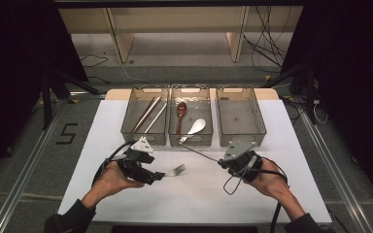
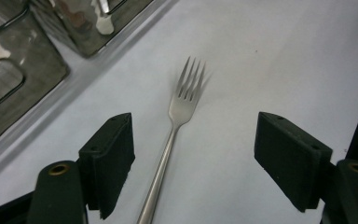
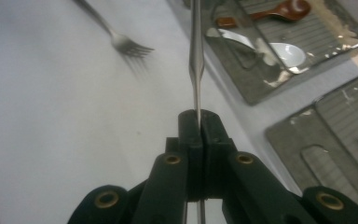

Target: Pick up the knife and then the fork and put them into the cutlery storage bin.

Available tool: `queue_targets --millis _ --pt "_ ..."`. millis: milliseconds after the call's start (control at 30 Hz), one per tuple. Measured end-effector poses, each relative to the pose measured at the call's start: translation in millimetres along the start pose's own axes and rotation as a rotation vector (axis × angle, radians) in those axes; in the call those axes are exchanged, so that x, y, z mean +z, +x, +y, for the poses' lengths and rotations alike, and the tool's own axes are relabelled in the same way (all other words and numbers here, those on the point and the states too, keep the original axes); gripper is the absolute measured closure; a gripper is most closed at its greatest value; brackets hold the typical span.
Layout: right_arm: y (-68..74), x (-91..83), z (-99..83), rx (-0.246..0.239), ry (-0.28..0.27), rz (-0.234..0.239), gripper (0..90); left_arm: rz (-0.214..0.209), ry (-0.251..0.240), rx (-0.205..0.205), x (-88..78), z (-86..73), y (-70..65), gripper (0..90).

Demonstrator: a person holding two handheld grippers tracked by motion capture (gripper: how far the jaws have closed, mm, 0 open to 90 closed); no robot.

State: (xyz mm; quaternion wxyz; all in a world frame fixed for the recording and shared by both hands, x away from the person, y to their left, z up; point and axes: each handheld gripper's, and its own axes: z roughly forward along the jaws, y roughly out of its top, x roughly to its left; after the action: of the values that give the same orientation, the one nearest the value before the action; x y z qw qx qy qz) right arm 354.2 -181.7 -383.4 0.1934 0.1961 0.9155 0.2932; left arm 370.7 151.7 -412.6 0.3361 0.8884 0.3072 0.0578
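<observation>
Three bins (image 1: 192,116), two spoons (image 1: 181,112), one fork (image 1: 176,170)

Three clear plastic bins (image 1: 241,116) stand side by side at the far edge of the white table cover (image 1: 126,194). The left bin holds metal chopsticks (image 1: 148,114); the middle bin holds a brown spoon (image 1: 180,114) and, right of it, a white ceramic spoon (image 1: 194,128). A silver metal fork (image 1: 176,170) lies nearer, before the middle bin.
</observation>
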Motion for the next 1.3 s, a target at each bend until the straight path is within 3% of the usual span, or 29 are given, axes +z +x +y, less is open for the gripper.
queue_targets --millis 600,800,1133,1300 --pt "-73.8 4.1 4.5 0.17 0.005 -0.186 89.7 0.026 0.002 -0.047 -3.9 -15.0 12.1 27.8" --pt "-96.0 8.6 5.7 0.227 0.023 -0.224 89.7 0.026 -0.009 -0.063 -4.9 -18.9 13.8 26.1" --pt "-131.6 17.4 11.2 0.31 0.046 -0.299 89.6 0.033 -0.095 -0.077 -13.3 -22.5 13.1 24.9" --pt "-145.4 27.4 14.3 0.334 0.074 -0.327 89.6 0.041 -0.115 -0.081 -17.1 -24.3 13.1 24.5"
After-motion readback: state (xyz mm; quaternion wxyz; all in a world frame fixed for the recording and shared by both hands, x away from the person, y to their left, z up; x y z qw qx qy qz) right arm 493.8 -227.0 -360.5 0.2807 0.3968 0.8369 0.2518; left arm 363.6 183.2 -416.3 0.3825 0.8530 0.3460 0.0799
